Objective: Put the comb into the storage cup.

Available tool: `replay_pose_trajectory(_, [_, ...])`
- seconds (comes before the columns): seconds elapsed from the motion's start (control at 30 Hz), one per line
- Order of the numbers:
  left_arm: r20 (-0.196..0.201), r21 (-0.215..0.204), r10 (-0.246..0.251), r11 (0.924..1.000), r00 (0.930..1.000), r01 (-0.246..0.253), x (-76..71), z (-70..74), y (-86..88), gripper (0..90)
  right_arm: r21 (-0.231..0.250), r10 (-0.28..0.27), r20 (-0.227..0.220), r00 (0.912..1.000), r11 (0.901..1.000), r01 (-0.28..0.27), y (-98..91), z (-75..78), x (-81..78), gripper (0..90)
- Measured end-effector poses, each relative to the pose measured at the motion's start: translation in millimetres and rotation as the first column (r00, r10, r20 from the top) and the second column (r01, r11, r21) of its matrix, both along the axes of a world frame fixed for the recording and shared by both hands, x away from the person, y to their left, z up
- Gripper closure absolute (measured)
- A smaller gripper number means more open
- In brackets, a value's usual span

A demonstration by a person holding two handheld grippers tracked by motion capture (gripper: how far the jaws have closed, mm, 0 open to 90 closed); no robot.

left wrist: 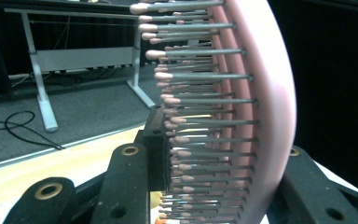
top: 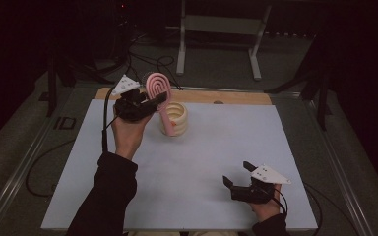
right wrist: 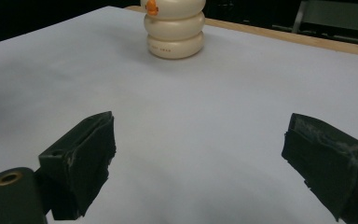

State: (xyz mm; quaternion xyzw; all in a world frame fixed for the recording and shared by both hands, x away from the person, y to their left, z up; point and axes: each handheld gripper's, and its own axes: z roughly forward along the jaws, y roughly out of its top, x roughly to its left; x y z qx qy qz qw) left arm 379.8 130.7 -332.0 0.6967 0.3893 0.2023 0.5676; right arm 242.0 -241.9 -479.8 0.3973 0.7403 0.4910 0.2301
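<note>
Pink hairbrush (top: 158, 89), clamped in left gripper (top: 153, 102) above cream ringed holder (top: 175, 119); bristles resolved in left gripper view. Right gripper (top: 237, 174) spread, empty. Holder lettering unreadable.

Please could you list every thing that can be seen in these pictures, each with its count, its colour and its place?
Pink plastic hairbrush with pink-tipped grey bristles: one, pink, held up over the cream holder, head upward, near the far edge of the table.
Cream ribbed round holder: one, cream with a small orange mark, standing on the white sheet, far left of middle.
White sheet: one, white, covering the table top.
Wooden table edge: one, light brown, along the far side.
Grey metal frame: one, grey, on the floor behind the table.
Left gripper: one, black, shut on the hairbrush.
Right gripper: one, black, jaws open, near right of the sheet.
</note>
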Motion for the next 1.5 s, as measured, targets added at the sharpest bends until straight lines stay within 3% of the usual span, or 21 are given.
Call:
replay_pose_trajectory(0.63, [0.033,0.042,-0.015,0.999,0.9993,0.014,5.6,11.6,-1.6,64.7,0.003,-0.005,-0.002,1.0,1.0,0.005,-2.0,-0.1,0.4,8.9])
replay_pose_trajectory(1.5, [0.041,0.033,0.015,0.9993,0.9991,-0.016,18.3,17.6,2.8,64.7,-0.012,-0.014,-0.007,0.9999,0.9998,0.014,-1.9,-0.9,1.1,9.0])
